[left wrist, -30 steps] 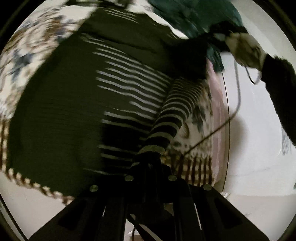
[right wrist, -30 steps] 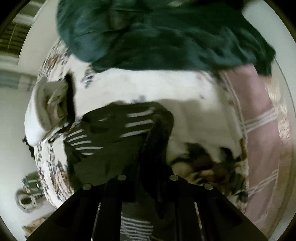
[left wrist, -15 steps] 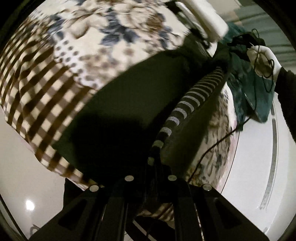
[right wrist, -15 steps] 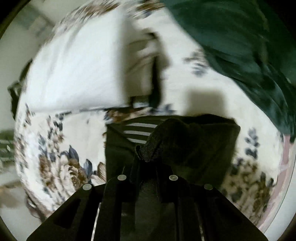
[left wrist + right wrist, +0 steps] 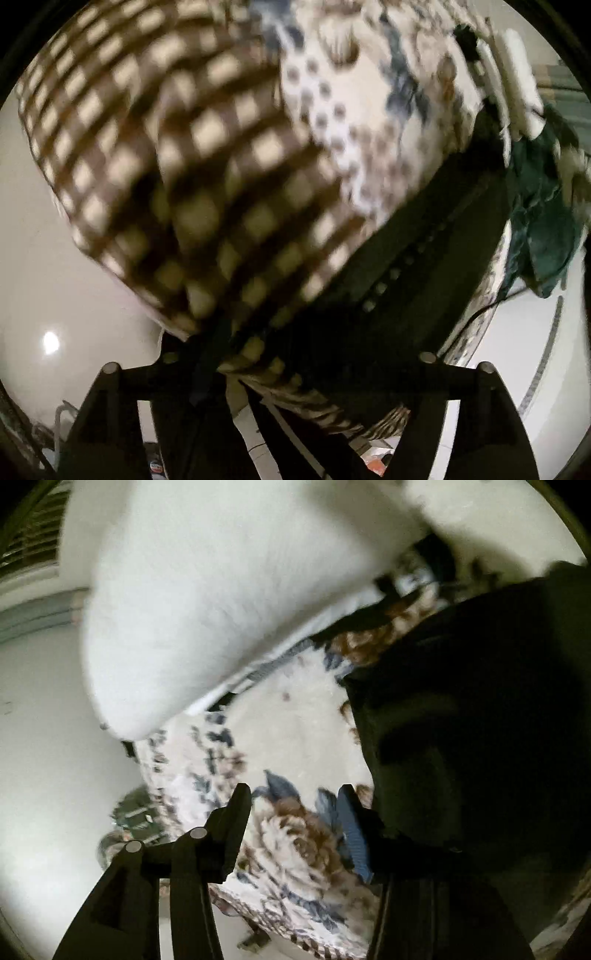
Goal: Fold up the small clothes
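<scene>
A dark garment with thin pale stripes (image 5: 436,251) lies folded on the flowered bed cover (image 5: 354,122); in the right wrist view it is the dark mass (image 5: 480,716) at the right. My left gripper (image 5: 291,354) hangs low over the bed's near edge, its jaws spread wide apart with the garment's edge and the checked cover between them, gripping nothing. My right gripper (image 5: 295,797) is open and empty over the flowered cover (image 5: 288,738), just left of the garment. Both views are blurred.
A white pillow (image 5: 221,590) lies on the bed behind my right gripper. A dark green cloth (image 5: 543,221) lies at the bed's far right. The cover's brown checked border (image 5: 177,166) hangs over the bed's edge above the pale floor (image 5: 48,295).
Both grippers have let go of the garment and opened. The left one has dropped towards the bed's checked edge; the right one has swung left towards the pillow. The garment now lies folded.
</scene>
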Tool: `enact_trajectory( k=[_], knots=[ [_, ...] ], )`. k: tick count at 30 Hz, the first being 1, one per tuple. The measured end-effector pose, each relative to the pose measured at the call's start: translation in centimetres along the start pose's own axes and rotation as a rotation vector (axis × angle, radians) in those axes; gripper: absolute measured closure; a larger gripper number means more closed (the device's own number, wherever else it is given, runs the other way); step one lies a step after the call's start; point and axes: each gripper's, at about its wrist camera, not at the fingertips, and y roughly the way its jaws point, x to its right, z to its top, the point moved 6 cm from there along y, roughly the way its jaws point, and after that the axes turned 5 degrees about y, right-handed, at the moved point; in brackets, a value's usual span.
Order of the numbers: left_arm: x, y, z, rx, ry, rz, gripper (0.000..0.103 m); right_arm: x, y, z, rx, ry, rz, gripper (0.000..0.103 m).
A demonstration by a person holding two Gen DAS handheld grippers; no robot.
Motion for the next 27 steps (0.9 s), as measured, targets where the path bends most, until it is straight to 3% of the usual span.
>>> enact_trajectory(
  k=[5, 8, 11, 14, 17, 21, 22, 23, 24, 25, 27],
  knots=[
    [4.2, -1.5, 5.7, 0.013, 0.096, -0.046, 0.029, 4.9, -6.3, -3.1, 0.119, -0.126, -0.228, 0.051],
    [10.5, -0.4, 10.7, 0.04, 0.228, -0.096, 0.029, 8.6, -9.5, -4.5, 0.187, -0.14, -0.306, 0.051],
    [17.8, 1.9, 16.2, 0.08, 0.386, -0.123, 0.029, 13.0, -11.6, -3.8, 0.247, -0.079, -0.3, 0.051],
    [25.2, 6.7, 21.6, 0.081, 0.497, -0.117, 0.029, 16.8, -12.3, -1.4, 0.295, -0.016, -0.29, 0.051],
    [29.6, 11.1, 24.9, 0.033, 0.518, -0.132, 0.029, 19.0, -12.2, 0.9, 0.328, 0.019, -0.285, 0.051],
    [34.0, 15.8, 27.7, -0.011, 0.551, -0.109, 0.031, 20.4, -11.4, 3.7, 0.307, 0.051, -0.236, 0.051],
    [34.8, 16.3, 27.9, -0.005, 0.579, -0.096, 0.042, 20.5, -11.1, 4.2, 0.299, 0.042, -0.224, 0.051],
    [35.4, 16.8, 28.1, 0.005, 0.621, -0.063, 0.079, 20.4, -10.6, 4.5, 0.287, 0.026, -0.227, 0.053],
    [35.7, 17.7, 28.2, 0.005, 0.675, 0.009, 0.082, 20.5, -10.4, 5.1, 0.292, -0.003, -0.266, 0.066],
    [35.7, 18.3, 28.4, 0.0, 0.701, 0.031, 0.082, 20.5, -10.3, 5.6, 0.309, -0.025, -0.295, 0.073],
    [35.4, 18.8, 28.9, -0.014, 0.713, 0.037, 0.081, 21.1, -10.1, 6.1, 0.305, -0.029, -0.312, 0.075]
  ],
)
